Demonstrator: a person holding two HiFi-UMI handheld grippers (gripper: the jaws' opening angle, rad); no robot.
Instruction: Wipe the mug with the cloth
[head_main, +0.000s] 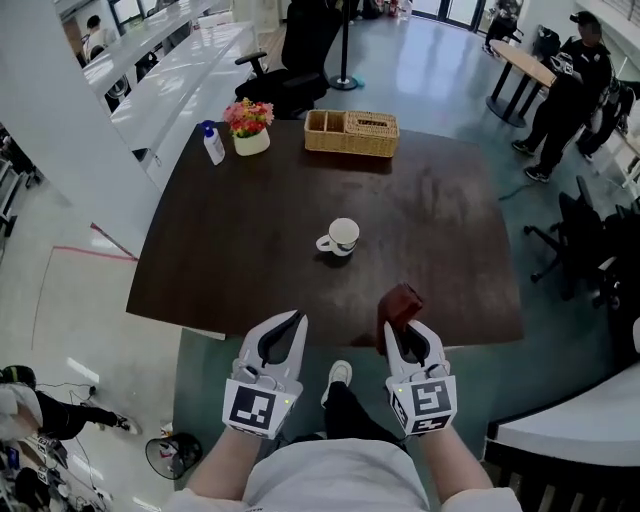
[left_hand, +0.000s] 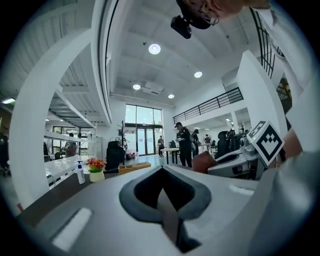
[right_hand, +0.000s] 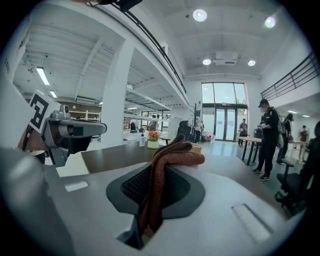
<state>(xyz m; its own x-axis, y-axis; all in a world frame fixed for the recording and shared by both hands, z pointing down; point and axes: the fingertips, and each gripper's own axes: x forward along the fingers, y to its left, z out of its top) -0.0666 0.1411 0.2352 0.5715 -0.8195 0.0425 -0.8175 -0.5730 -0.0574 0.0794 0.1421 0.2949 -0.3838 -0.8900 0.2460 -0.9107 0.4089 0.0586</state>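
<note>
Rust-brown cloth (right_hand: 165, 165) is hanging pinched between the jaws of the right gripper (head_main: 405, 335), bunched over the top so that a loose fold is sitting ready for rubbing. White and upright, the mug (head_main: 343, 237) is standing near the middle of the dark desk (head_main: 200, 260), well apart from both grippers. Meanwhile the left gripper (head_main: 290, 328) is hovering at the near desk edge with its jaws pressed together on nothing, probably being kept free to steady the mug during wiping.
</note>
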